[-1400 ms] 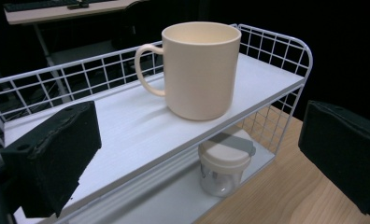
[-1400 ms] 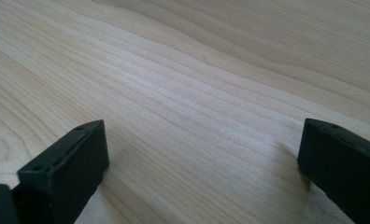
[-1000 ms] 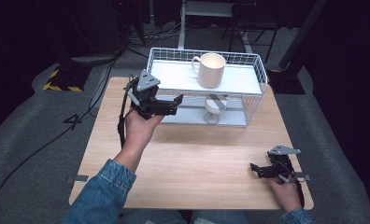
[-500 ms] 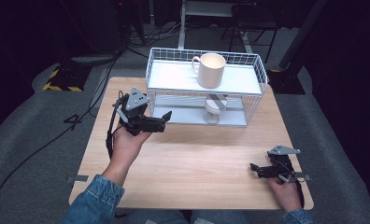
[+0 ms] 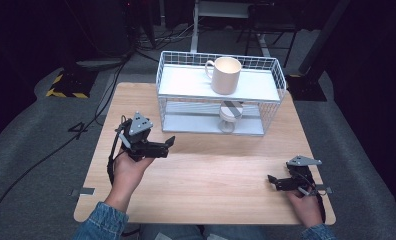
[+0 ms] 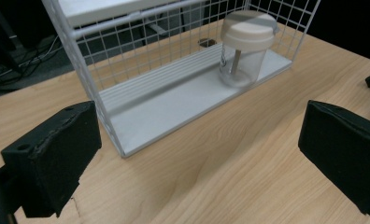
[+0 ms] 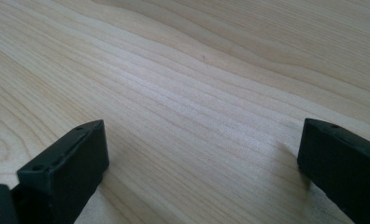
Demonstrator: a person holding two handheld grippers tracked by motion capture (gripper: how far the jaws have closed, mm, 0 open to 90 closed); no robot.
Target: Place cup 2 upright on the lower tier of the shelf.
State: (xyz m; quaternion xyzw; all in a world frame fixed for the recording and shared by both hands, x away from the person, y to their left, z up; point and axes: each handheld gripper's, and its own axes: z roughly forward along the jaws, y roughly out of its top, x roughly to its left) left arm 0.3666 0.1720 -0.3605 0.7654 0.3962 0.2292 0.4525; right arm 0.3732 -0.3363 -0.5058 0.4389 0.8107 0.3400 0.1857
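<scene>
Both claws gape empty, left claw (image 5: 170, 143) raised, aimed at wire rack (image 5: 172, 90), right claw (image 5: 271, 181) low on table (image 5: 211, 175).

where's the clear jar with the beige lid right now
In the high view the jar stands on the lower shelf of the white wire rack, right of centre, directly below the cream mug on the top shelf.

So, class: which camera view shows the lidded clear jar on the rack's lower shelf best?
The left gripper view: the jar is close, its beige lid and clear body plain. In the high view it is small, behind the white wire rack.
</scene>
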